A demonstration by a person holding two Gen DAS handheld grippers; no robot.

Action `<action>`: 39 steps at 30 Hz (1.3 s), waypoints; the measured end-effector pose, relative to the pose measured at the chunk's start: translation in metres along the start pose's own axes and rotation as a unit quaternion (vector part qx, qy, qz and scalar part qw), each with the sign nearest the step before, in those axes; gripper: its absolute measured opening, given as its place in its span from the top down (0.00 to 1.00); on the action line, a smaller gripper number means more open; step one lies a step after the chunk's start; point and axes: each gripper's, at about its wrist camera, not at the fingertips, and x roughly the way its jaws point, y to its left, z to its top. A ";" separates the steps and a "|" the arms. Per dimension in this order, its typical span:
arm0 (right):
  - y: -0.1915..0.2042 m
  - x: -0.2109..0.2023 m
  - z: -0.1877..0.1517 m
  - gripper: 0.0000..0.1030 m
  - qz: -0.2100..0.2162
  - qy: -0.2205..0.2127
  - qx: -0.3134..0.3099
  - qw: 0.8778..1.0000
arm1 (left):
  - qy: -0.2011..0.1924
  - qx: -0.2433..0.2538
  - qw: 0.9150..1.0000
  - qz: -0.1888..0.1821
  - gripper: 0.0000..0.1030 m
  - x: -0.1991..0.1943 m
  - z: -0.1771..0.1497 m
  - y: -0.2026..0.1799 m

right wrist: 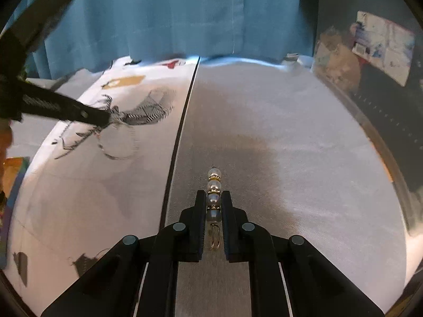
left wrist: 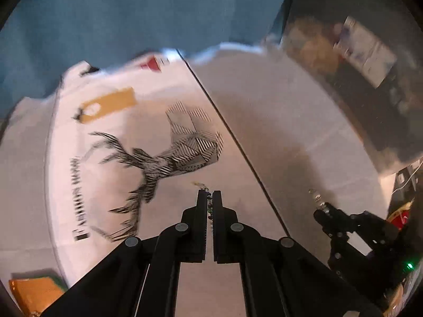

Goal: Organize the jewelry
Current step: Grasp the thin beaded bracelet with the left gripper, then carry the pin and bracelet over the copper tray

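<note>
A blue curtain hangs behind a table split in two by a dark seam: a white cloth with a striped deer print on the left, a plain grey mat on the right. Over the printed cloth the left gripper is closed on a thin beaded bracelet, whose loop hangs below the fingertips in the right wrist view. Over the grey mat the right gripper is clamped on a pearl hair clip. The clip's long axis runs straight along the fingers, pearls projecting past the tips and the gold prong back between the jaws. Each piece is already in its own hand, well apart across the seam, so the coming move likely turns on where each gets set down.
</note>
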 end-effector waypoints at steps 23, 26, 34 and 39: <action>0.162 -0.220 -0.085 0.89 0.142 -0.056 -0.036 0.988 | -0.094 -0.083 0.978 0.166 0.99 -0.244 -0.241 0.048; 0.186 -0.244 -0.108 0.89 0.155 -0.056 -0.055 0.985 | -0.095 -0.101 0.975 0.171 0.99 -0.258 -0.273 0.054; 0.219 -0.281 -0.155 0.89 0.174 -0.048 -0.083 0.980 | -0.103 -0.123 0.967 0.196 0.99 -0.286 -0.344 0.060; 0.239 -0.291 -0.181 0.89 0.185 -0.032 -0.101 0.977 | -0.103 -0.135 0.966 0.193 0.99 -0.294 -0.372 0.064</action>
